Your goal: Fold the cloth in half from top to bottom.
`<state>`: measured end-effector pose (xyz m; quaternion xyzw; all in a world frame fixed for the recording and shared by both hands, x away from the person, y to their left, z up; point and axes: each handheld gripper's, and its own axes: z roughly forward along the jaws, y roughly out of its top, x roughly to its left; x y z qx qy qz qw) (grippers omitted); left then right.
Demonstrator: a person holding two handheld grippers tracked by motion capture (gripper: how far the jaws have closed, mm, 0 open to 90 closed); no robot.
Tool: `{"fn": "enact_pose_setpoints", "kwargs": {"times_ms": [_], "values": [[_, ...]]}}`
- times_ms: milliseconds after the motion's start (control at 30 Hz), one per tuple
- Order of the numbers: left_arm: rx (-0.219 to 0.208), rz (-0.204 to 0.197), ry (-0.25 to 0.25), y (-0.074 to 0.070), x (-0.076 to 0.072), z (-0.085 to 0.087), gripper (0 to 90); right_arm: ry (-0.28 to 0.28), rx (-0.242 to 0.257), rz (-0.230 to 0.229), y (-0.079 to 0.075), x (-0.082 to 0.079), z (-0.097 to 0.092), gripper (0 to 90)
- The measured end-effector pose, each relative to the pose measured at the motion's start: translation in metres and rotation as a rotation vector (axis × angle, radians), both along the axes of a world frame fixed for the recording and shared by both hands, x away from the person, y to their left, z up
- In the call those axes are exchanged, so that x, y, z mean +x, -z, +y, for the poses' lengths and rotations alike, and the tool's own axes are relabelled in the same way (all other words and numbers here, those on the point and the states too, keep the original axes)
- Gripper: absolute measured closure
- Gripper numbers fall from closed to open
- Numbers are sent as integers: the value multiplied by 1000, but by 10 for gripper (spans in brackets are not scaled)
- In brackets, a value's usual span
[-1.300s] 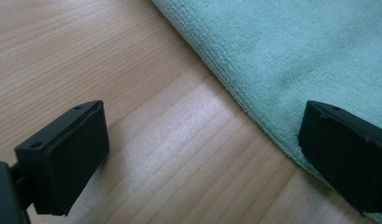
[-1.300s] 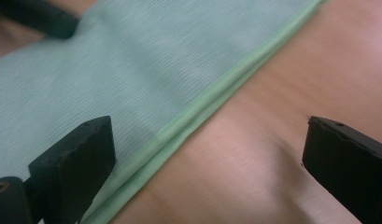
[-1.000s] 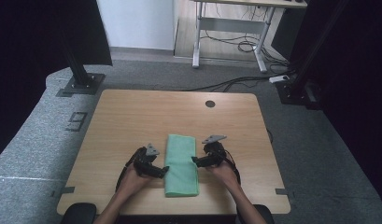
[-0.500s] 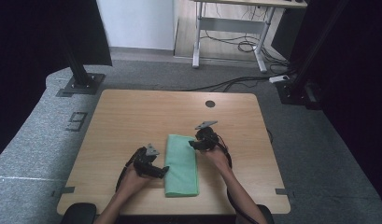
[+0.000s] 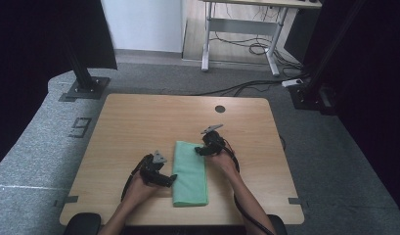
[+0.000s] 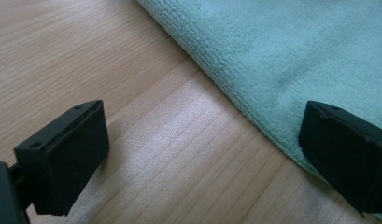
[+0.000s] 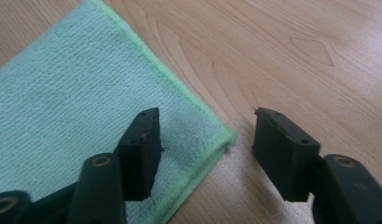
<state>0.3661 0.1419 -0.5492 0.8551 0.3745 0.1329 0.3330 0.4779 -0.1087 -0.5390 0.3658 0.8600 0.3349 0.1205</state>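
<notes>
A folded green cloth [image 5: 189,174] lies flat on the wooden table [image 5: 139,122], its long side running toward me. My left gripper [image 5: 169,179] rests open at the cloth's left edge, one jaw on bare wood and the other over the cloth [image 6: 291,60]. My right gripper [image 5: 200,150] is open at the cloth's far right corner. In the right gripper view one jaw sits on the cloth [image 7: 62,107] and the other on the wood, straddling that corner. Nothing is held in either.
A round cable hole [image 5: 220,109] sits near the table's far edge. Black stand bases [image 5: 84,89] stand on the grey floor at far left and at far right [image 5: 305,95]. A white desk frame [image 5: 241,29] with cables is beyond.
My right gripper has moved away from me along the cloth's right edge, up to its far right corner. The left gripper has stayed put.
</notes>
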Motion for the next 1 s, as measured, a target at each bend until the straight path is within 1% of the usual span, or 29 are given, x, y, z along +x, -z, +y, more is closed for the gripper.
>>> {"fn": "enact_pose_setpoints", "kwargs": {"times_ms": [33,67,100,133,167,233,300,367,400,433,500,533,600,733,867,933,1000], "values": [[0,0,0,0,0,0,20,-7,4,0,0,-1,0,475],[0,0,1,0,0,0,20,-20,11,0,0,-1,0,545],[0,0,1,0,0,0,20,-24,16,3,-1,-2,0,590],[0,1,2,0,0,0,20,-28,21,7,-1,-3,0,653],[-1,0,2,0,0,0,20,-36,30,21,-1,-3,0,725],[-2,1,5,0,1,0,20,-49,47,45,-1,-3,0,803],[-7,7,6,-1,1,1,23,-43,52,55,-2,-3,1,821],[-42,23,-6,-2,4,3,33,-41,53,60,-2,-2,1,826],[-65,25,-13,-3,5,4,38,-41,51,63,-2,-2,1,826],[-72,27,-12,-3,6,4,42,-43,48,63,-2,-2,2,827],[-54,27,-5,-2,7,1,43,-46,41,62,-3,-2,2,826],[-24,10,-3,-1,6,-1,39,-46,39,63,-3,-2,2,826],[-2,-1,-3,-1,5,-4,37,-49,27,60,-4,-2,3,826],[2,-1,-8,0,5,-4,30,-62,2,40,-10,-5,3,826],[1,-3,-14,0,5,-4,22,-68,13,15,-20,-10,0,826],[1,-2,-16,0,5,-4,22,-69,24,10,-26,-12,-1,826],[2,-2,-16,0,5,-5,20,-79,30,-4,-32,-16,-2,826]]}}
